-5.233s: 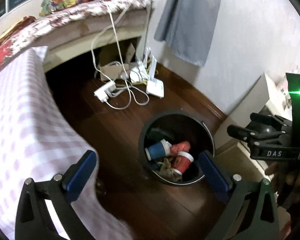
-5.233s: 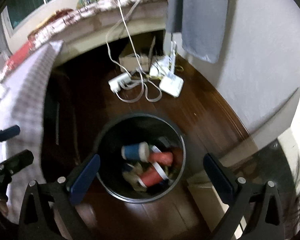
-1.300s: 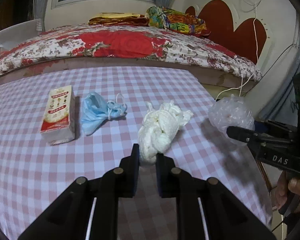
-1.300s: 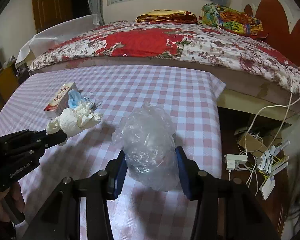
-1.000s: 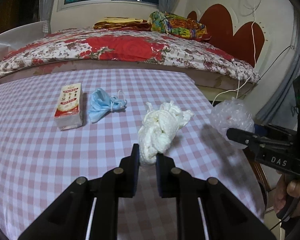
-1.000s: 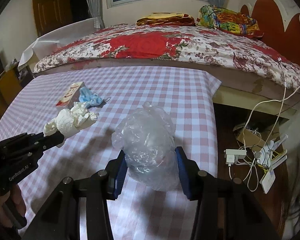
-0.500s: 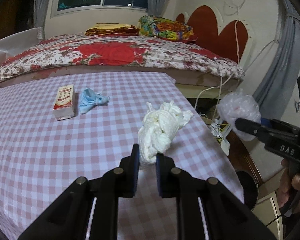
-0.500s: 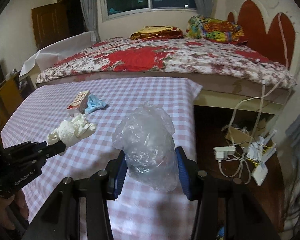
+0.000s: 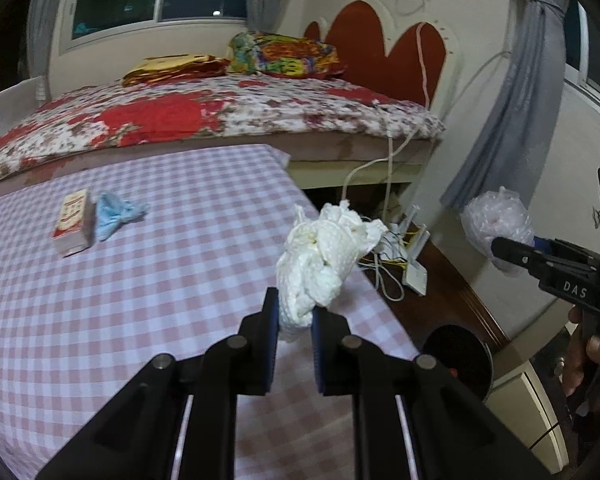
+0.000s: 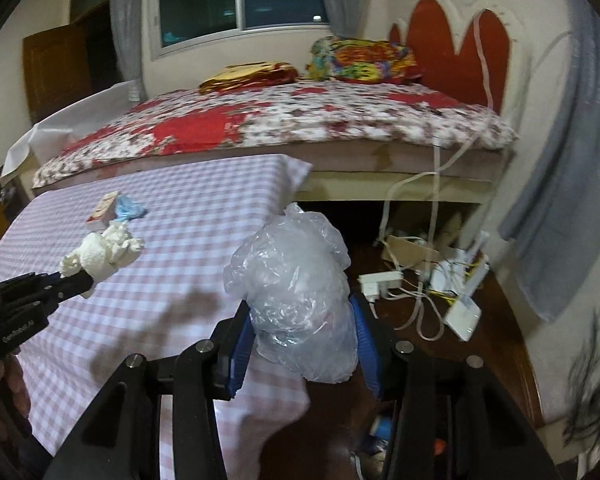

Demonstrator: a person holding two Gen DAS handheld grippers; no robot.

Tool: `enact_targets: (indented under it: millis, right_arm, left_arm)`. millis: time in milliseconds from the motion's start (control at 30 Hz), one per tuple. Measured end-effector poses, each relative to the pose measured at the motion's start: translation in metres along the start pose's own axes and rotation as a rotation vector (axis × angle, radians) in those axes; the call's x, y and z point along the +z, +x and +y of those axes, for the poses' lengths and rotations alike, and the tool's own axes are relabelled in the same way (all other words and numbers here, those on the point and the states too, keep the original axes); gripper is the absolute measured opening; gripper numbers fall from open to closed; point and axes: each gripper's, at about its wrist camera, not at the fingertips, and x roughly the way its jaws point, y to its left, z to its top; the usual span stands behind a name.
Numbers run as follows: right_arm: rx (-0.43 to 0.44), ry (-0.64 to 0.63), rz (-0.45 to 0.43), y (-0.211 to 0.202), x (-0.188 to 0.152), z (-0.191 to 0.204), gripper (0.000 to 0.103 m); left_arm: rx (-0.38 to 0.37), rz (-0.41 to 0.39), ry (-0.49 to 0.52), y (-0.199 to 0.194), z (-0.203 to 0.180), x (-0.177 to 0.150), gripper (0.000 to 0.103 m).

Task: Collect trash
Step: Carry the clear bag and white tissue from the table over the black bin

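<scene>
My left gripper point(image 9: 294, 320) is shut on a crumpled white tissue wad point(image 9: 324, 252) and holds it above the right edge of the pink checked table point(image 9: 140, 280). My right gripper point(image 10: 302, 340) is shut on a crumpled clear plastic bag point(image 10: 296, 300), held in the air past the table's edge; it also shows in the left wrist view point(image 9: 496, 228). The black trash bin point(image 9: 458, 354) stands on the floor below right, partly hidden. A blue face mask point(image 9: 116, 216) and a small carton point(image 9: 74, 222) lie on the table.
A bed with a red floral cover point(image 9: 200, 116) stands behind the table. Cables, a power strip and white boxes point(image 10: 440, 280) lie on the dark wood floor under the bed's edge. A grey curtain point(image 9: 504, 112) hangs on the right wall.
Both grippers have carried their loads rightward from over the table to its right edge. The floor and the trash bin have come into view.
</scene>
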Motion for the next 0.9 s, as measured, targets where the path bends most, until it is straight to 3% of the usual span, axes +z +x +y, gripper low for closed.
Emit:
enact_targets:
  millis: [367,900]
  right_arm:
    - [-0.096,0.095,0.026,-0.019,-0.04,-0.067,0.049]
    - [-0.196,0.173,0.132,-0.016,-0.106,-0.138,0.049]
  left_arm:
    - [-0.081,0.048,0.089,0.019,-0.061,-0.006,0.016]
    - [-0.214,0.166,0.2,0.056,-0.148,-0.036,0.016]
